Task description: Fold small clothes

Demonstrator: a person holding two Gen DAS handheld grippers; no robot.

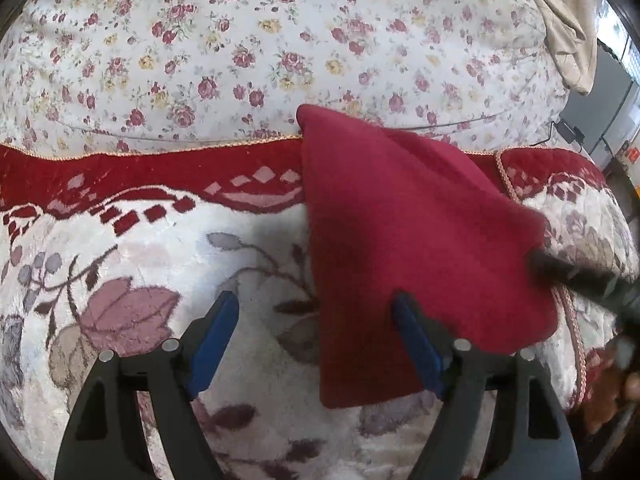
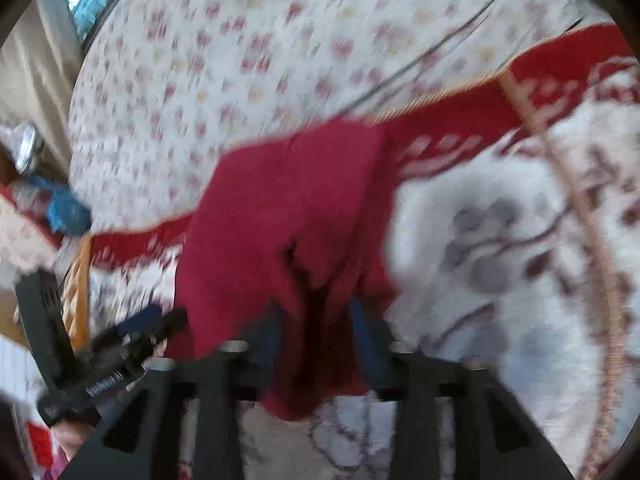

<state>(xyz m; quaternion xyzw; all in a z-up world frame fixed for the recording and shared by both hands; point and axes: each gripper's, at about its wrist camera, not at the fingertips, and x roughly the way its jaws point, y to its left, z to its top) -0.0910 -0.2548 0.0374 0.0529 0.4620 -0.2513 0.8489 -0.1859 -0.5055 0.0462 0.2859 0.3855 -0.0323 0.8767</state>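
Observation:
A dark red small garment (image 1: 412, 236) lies on a white and red floral rug (image 1: 168, 240), its right side lifted. In the left wrist view my left gripper (image 1: 316, 312) is open and empty, its right blue pad (image 1: 416, 344) against the garment's left lower edge. My right gripper's dark finger (image 1: 576, 276) reaches the garment's right edge. In the blurred right wrist view my right gripper (image 2: 316, 320) is shut on the red garment (image 2: 288, 216), which bunches between its blue pads. The left gripper (image 2: 116, 344) shows at lower left.
A rose-print quilt (image 1: 248, 40) covers the surface behind the rug. A beige cloth (image 1: 568, 28) hangs at top right, with a black cable and plug (image 1: 568, 132) beyond. A blue bag and clutter (image 2: 60, 208) sit at the left of the right wrist view.

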